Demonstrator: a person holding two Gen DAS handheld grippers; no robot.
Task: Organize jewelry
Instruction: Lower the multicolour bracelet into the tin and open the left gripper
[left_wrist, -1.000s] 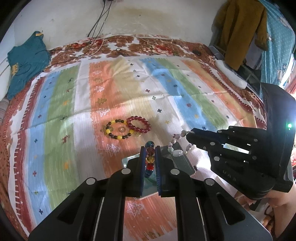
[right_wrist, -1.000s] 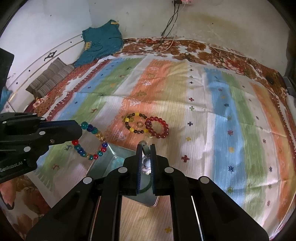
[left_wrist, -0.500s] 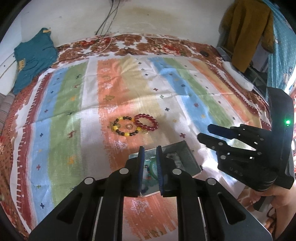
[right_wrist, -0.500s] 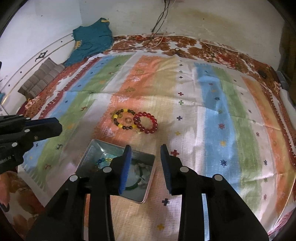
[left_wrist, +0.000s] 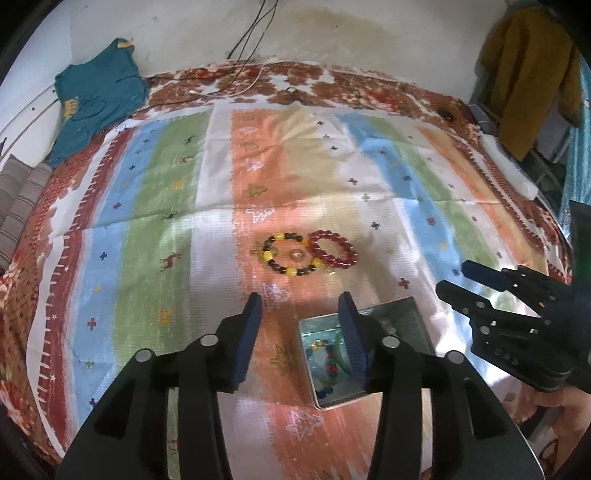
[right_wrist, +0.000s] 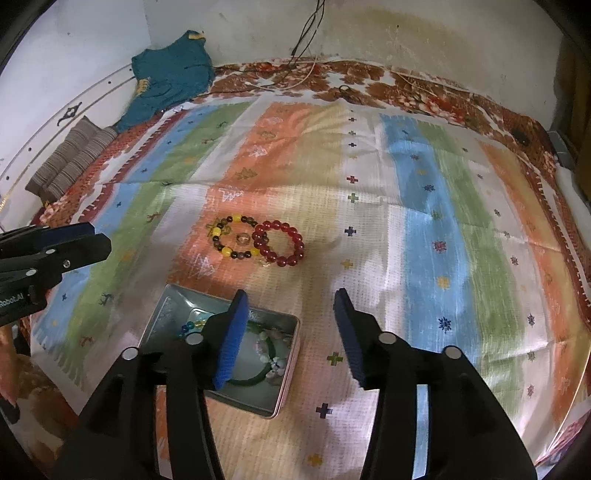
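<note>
Left hand-held gripper (left_wrist: 298, 306): jaws apart and just been opening, nothing between the pads; it hangs over the striped cloth (left_wrist: 155, 206) at the near left corner of the tin.
Right hand-held gripper (right_wrist: 289, 303): jaws apart and just been opening, nothing between them; its left pad stands in front of the tin, its right pad over bare cloth.
Tin (right_wrist: 168, 308): shallow, rectangular, open-topped, lying on the cloth near the front edge, between the two grippers.
Inside the tin: a multicoloured bead bracelet (left_wrist: 328, 360), a green bangle (right_wrist: 258, 377) and a pale bead bracelet (right_wrist: 274, 363), partly hidden by the gripper fingers.
Yellow-and-dark bracelet (right_wrist: 233, 236): flat on the cloth beyond the tin, with a small ring (right_wrist: 243, 238) inside its loop.
Red bracelet (right_wrist: 279, 243): flat on the cloth, touching the yellow-and-dark one on its right side.
Surroundings: a teal garment (left_wrist: 96, 96) at the far left corner of the bed, cables (left_wrist: 255, 40) hanging down the wall.
</note>
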